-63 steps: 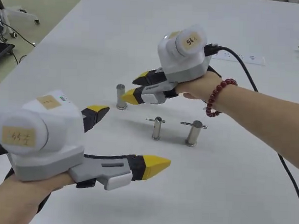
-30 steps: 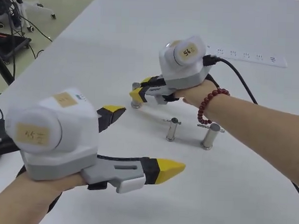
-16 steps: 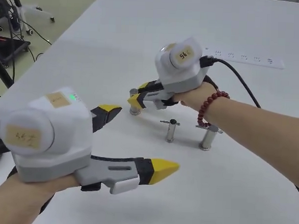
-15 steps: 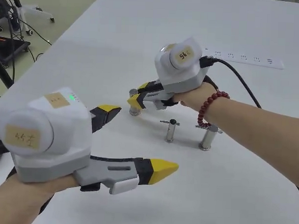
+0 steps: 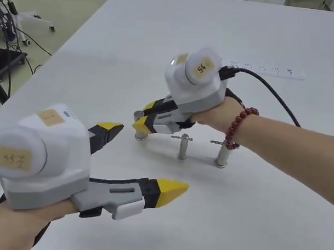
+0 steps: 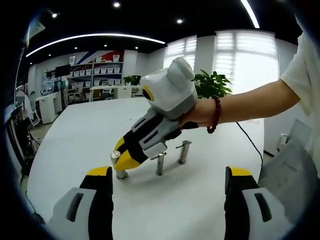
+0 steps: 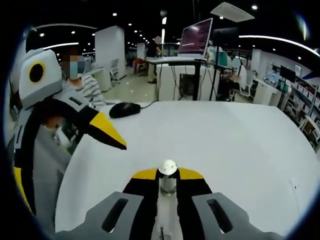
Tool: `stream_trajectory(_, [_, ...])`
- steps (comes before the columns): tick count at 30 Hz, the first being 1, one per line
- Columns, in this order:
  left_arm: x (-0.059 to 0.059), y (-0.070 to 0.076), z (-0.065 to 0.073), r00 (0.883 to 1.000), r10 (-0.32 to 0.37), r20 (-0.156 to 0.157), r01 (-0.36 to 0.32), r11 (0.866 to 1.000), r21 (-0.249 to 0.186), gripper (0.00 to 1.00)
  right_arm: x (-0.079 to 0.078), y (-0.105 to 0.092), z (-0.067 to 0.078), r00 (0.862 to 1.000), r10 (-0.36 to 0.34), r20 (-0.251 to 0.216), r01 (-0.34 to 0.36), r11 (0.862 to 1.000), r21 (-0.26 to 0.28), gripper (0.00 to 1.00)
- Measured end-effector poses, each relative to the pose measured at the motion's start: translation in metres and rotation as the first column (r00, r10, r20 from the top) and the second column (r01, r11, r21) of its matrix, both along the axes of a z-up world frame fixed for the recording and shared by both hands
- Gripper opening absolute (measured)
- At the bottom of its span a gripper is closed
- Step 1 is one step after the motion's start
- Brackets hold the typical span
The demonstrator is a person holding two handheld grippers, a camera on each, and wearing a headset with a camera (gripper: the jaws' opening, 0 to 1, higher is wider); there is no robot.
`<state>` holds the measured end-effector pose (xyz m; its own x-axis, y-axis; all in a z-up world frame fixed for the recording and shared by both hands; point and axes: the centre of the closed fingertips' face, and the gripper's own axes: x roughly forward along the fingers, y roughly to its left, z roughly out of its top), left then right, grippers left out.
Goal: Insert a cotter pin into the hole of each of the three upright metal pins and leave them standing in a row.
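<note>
**Right gripper gripping end pin in row of three**

The right gripper [image 5: 141,122] is gripping the left pin [image 5: 138,131], its yellow-tipped jaws pressing both sides just under the pin's top. The middle pin [image 5: 182,148] and right pin [image 5: 222,155] are standing upright beside it, making one row near the middle of the white table [image 5: 251,216]. Each of these two is carrying a cotter pin [image 5: 181,137] crosswise near its top. The jaws are hiding that part of the left pin.

Bare table is lying open on every side of the row, and the table's left edge is running well away from the pins. The left gripper [image 5: 148,156] is hovering nearer the person, jaws spread wide and holding nothing, with clear surface between it and the row.

The hand [image 5: 217,111] holding the right gripper is hanging close over the middle and right pins, its bead bracelet [image 5: 241,125] just beside the right pin's top. A black cable [image 5: 272,94] is trailing back from that gripper. A power strip [image 5: 262,69] is lying well behind the row, and a dark mouse [image 7: 124,109] is sitting near a far edge.

Count: three pins, two cotter pins in view, two grippers.
</note>
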<state>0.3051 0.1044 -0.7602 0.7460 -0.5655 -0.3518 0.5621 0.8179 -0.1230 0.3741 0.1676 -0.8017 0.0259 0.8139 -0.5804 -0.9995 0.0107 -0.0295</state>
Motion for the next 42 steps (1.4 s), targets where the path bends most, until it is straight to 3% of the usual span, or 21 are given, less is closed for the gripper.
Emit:
stream_trajectory(7, [-0.003,0.0,0.0,1.0,0.004,0.001,-0.004,1.0,0.002,0.93,-0.015,-0.01,0.002,1.0,0.03,-0.001,-0.03,1.0,0.005,0.13])
stream_trajectory(20, [-0.008,-0.007,-0.002,1.0,-0.007,-0.003,0.007,1.0,0.006,0.93,-0.039,-0.041,0.006,1.0,0.011,-0.013,-0.011,1.0,0.025,0.13])
stream_trajectory(32, [-0.009,-0.015,-0.002,1.0,-0.03,0.003,0.03,0.999,-0.014,0.92,-0.045,-0.076,0.008,0.999,-0.048,-0.01,0.048,0.998,0.028,0.13])
stream_trajectory(42, [-0.01,-0.019,-0.003,0.999,-0.045,0.004,0.045,0.999,0.006,0.91,-0.045,-0.105,0.006,0.993,-0.116,-0.006,0.116,0.993,0.033,0.13])
